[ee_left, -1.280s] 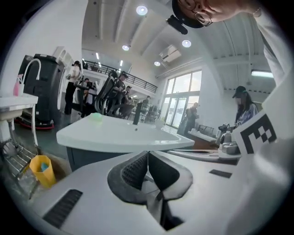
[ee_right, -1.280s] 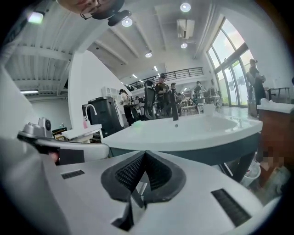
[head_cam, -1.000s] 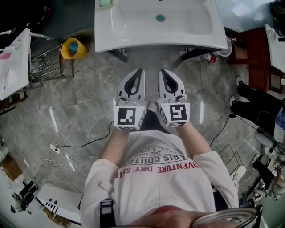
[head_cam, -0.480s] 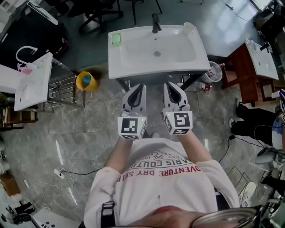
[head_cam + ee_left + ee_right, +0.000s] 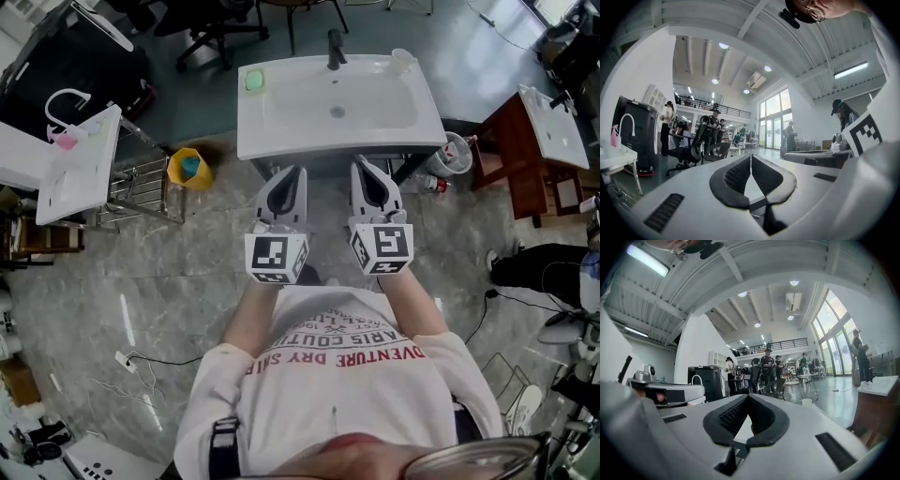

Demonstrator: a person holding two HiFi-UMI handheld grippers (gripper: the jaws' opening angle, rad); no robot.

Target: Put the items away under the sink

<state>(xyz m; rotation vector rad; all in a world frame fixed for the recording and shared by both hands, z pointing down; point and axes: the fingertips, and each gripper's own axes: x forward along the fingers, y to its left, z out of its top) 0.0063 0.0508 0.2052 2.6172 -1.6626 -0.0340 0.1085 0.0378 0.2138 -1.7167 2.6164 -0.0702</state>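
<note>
Nearest, at the bottom of the head view, is the person's white printed shirt, with both forearms reaching up the frame. The left gripper and the right gripper are held side by side and level, each with its jaws brought together at the tips and nothing between them. Just beyond them is the white sink at upper centre. The likely items sit on its rim: a green soap bar at the basin's upper left corner and a pale cup at its upper right, beside the faucet. The soap is probably slick and small, best pinched across its short sides. The cup looks light and thin-walled, so a gentle grip at the rim or across the body should do. A bottle lies on the floor by the sink's lower right corner. The floor is polished grey marble, glossy and hard, with a cable trailing at lower left. Farther left stand a yellow bin, a metal rack and a second basin. A wooden cabinet stands at right.
</note>
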